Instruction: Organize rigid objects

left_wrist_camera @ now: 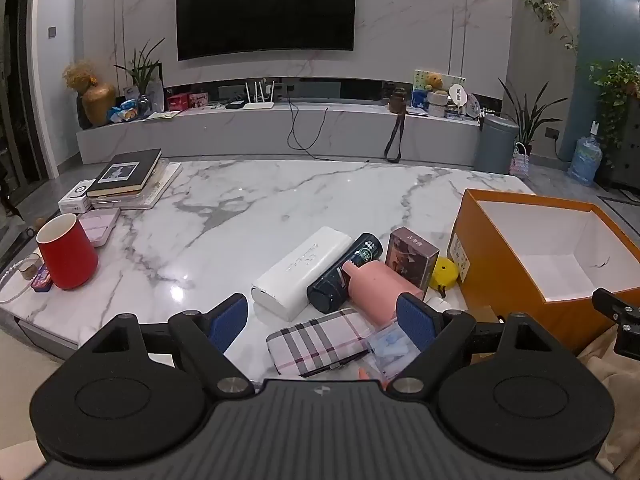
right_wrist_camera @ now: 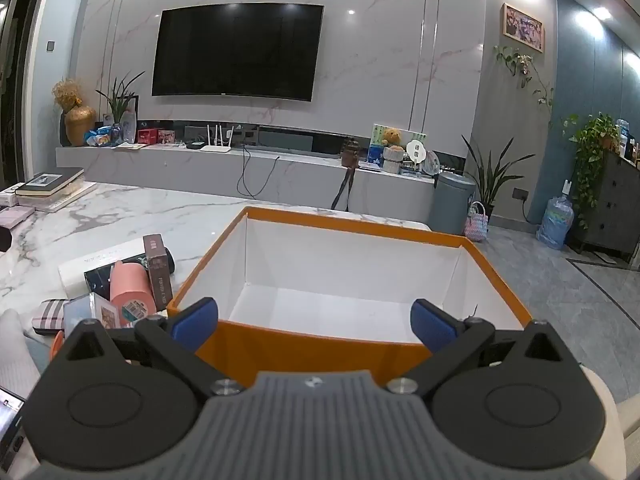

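A red cup (left_wrist_camera: 68,254) stands near stacked books (left_wrist_camera: 128,178); a television (left_wrist_camera: 266,8) hangs beyond.

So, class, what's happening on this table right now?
A person holds a gripper in each hand; both have open jaws and hold nothing. The left gripper hovers over a cluster: plaid case, pink bottle, white case. The right gripper faces the empty orange box. Nothing is packed yet.
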`<state>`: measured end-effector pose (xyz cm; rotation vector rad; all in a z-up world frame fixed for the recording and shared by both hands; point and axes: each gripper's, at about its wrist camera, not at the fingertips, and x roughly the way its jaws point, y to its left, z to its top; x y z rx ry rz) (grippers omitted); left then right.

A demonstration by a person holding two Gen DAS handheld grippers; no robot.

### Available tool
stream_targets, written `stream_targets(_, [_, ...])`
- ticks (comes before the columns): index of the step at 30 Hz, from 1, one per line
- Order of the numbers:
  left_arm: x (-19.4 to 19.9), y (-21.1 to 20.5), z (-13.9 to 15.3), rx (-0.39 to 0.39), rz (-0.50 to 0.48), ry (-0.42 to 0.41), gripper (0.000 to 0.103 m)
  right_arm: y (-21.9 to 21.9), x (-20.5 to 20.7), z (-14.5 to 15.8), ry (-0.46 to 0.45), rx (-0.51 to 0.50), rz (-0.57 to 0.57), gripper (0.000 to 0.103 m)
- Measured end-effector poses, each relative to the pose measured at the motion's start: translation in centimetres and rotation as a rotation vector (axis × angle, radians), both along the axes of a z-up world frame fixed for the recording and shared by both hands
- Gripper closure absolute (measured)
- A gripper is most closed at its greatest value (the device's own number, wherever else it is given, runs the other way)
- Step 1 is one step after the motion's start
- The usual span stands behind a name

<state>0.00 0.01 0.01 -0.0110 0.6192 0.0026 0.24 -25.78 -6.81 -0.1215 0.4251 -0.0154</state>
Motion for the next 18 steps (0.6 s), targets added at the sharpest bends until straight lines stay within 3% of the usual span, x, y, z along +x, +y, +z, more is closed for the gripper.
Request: stream_targets(18, [-0.03,0.07,-0.02,0.004,0.001,0.006,0.006,-0.17,0.46,-0.33,0.012,0.015,-0.014,0.002])
